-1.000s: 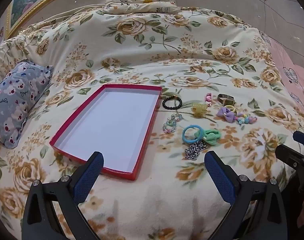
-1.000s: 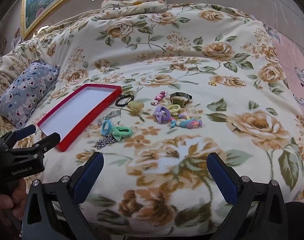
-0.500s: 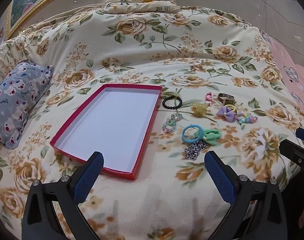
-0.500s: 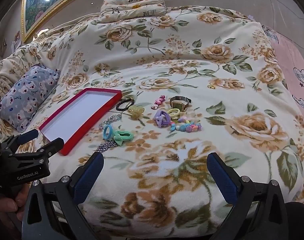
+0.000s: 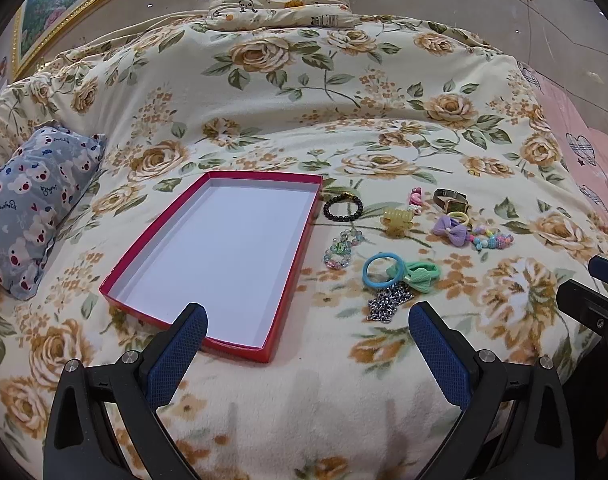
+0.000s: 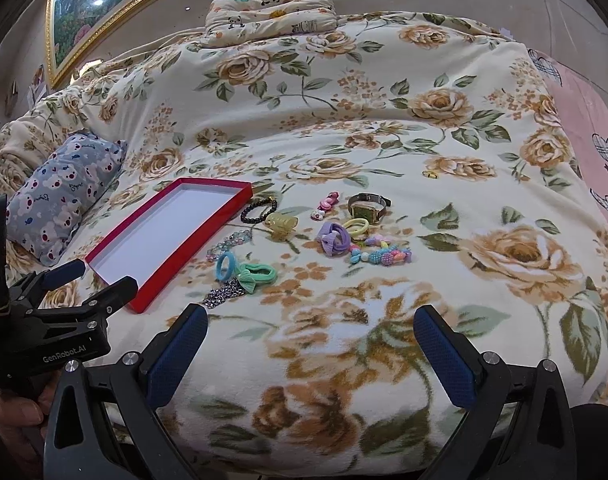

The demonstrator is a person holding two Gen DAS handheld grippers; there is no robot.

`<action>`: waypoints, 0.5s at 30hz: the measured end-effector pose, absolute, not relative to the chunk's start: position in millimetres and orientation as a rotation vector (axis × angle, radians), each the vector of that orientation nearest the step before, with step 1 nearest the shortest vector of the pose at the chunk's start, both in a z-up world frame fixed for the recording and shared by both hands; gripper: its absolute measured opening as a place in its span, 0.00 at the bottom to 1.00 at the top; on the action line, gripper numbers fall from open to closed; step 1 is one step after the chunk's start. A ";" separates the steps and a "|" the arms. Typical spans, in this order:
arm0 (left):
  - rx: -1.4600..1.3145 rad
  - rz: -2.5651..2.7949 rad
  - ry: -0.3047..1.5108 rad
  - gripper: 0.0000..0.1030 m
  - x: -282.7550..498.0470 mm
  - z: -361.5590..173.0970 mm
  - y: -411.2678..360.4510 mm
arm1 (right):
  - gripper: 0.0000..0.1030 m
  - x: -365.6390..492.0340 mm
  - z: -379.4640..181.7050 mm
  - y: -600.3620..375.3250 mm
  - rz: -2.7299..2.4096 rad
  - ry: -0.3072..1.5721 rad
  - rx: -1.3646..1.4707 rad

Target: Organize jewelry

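Note:
A shallow red tray (image 5: 292, 256) (image 6: 192, 256) with a white floor lies empty on the flowered blanket. Right of it lie a black bead bracelet (image 5: 343, 208) (image 6: 259, 213), a glass bead bracelet (image 5: 341, 249), a yellow claw clip (image 5: 397, 221) (image 6: 281, 225), a blue hair ring (image 5: 381, 270) (image 6: 226, 266), a green bow tie (image 5: 420, 276), a steel chain (image 5: 389, 306) (image 6: 223, 294), a purple bow (image 5: 450, 234) (image 6: 335, 239), a watch (image 5: 450, 201) (image 6: 368, 206) and a colourful bead string (image 6: 382, 255). My left gripper (image 5: 308, 354) hangs open before the tray's near edge. My right gripper (image 6: 310, 350) stands open over bare blanket, short of the jewelry.
A grey bear-print pillow (image 5: 32, 208) lies left of the tray, a panda-print pillow (image 5: 280, 2) at the bed's head. A small gold ring (image 6: 431, 175) sits apart, farther right. A pink cover (image 6: 596, 132) borders the bed's right side. A framed picture (image 6: 104, 8) hangs behind.
The right gripper has drawn back and lifted slightly, so the jewelry sits a little farther off in its view. The left gripper has barely moved. Both stay open.

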State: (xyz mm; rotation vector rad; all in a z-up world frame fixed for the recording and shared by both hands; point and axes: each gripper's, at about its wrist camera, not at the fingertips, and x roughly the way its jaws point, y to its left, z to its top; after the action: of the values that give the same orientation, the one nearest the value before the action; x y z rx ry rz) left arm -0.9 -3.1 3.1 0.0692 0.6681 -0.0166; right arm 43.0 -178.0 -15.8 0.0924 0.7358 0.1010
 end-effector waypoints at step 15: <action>0.070 -0.018 0.670 0.99 -2.5 2.5 -3.0 | 1.00 42.9 -16.8 -175.9 0.112 0.736 0.096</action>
State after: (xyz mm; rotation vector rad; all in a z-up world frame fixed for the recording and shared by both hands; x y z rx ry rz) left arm -2.5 -3.0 2.5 0.0704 0.6702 -0.0181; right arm 42.9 -175.9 -16.8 0.0960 0.7363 0.1118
